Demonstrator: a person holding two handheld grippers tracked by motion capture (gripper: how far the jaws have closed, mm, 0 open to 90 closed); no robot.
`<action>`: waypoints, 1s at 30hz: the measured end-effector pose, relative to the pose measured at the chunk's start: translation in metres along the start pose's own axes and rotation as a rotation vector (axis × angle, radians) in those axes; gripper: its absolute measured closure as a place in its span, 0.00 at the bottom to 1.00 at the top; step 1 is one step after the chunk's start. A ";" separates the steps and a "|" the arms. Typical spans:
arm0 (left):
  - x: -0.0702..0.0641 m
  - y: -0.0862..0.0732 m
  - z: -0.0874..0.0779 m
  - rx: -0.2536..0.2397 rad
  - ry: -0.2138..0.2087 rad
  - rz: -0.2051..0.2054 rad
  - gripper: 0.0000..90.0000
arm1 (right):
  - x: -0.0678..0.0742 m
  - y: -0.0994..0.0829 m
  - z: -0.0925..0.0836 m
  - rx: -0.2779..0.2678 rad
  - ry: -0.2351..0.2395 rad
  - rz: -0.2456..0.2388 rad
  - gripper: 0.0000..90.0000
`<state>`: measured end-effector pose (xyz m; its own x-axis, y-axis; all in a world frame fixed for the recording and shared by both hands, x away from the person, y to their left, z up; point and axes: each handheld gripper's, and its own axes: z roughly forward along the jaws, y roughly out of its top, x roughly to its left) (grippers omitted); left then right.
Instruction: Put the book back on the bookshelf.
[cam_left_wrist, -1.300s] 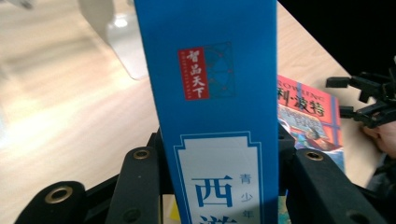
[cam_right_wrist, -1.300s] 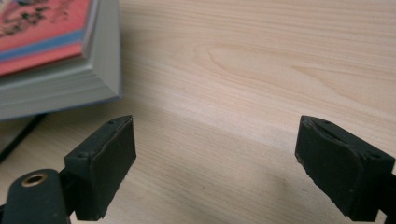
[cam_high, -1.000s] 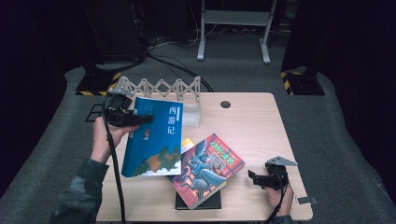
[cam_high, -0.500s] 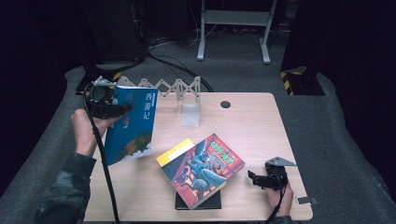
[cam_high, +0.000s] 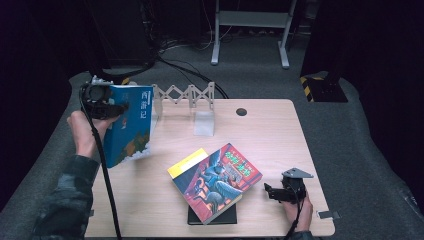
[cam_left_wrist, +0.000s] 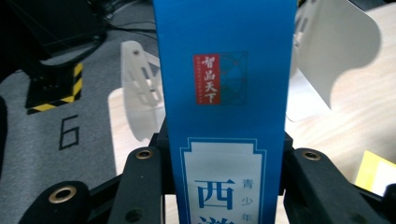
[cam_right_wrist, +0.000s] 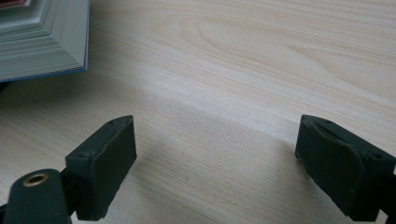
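The blue book (cam_high: 129, 125) is being held upright off the table (cam_high: 270, 135), over its left edge near the far left corner, with its front cover facing the camera in the high view and its lower corner hanging just above the wood. The left gripper (cam_high: 107, 107) is pinching it near the top: in the left gripper view the spine of the book is rising between the two black jaws, which are pressing on it from both sides. The left hand (cam_high: 85, 131) is gripping the tool from below, with a camouflage sleeve (cam_high: 67, 200) coming in from the bottom left.

Just behind the book, a white folding rack (cam_high: 185, 95) is standing along the far edge, and a small clear stand (cam_high: 204, 122) is sitting in front of it.

Toward the near edge, a colourful book (cam_high: 217, 180) is lying flat and skewed, resting on a black book (cam_high: 212, 216) that is peeking out beneath it.

Near the near right corner, the right gripper (cam_high: 275, 192) is resting low by the table, held by the right hand (cam_high: 298, 212). Its jaws are standing wide apart with nothing between them; in the right gripper view bare wood is showing between them and the page edges of a book are lying at the upper left. A small black hole (cam_high: 242, 111) is sitting in the tabletop near the far edge.
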<state>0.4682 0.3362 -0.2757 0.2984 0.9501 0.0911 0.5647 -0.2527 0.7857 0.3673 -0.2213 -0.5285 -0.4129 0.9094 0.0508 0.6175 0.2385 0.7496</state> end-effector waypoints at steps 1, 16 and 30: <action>0.002 0.000 0.001 0.001 0.008 -0.007 0.68 | 0.000 0.000 0.000 0.002 0.000 -0.009 0.13; 0.016 0.018 0.039 -0.030 0.077 -0.044 0.68 | 0.001 0.001 0.000 0.012 -0.006 -0.005 0.13; 0.025 0.027 0.070 -0.081 0.139 -0.075 0.68 | 0.002 0.001 0.001 0.011 -0.006 -0.012 0.13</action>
<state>0.5447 0.3399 -0.2957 0.1452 0.9833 0.1094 0.5161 -0.1697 0.8396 0.3673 -0.2188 -0.5283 -0.4163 0.9084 0.0384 0.6197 0.2526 0.7431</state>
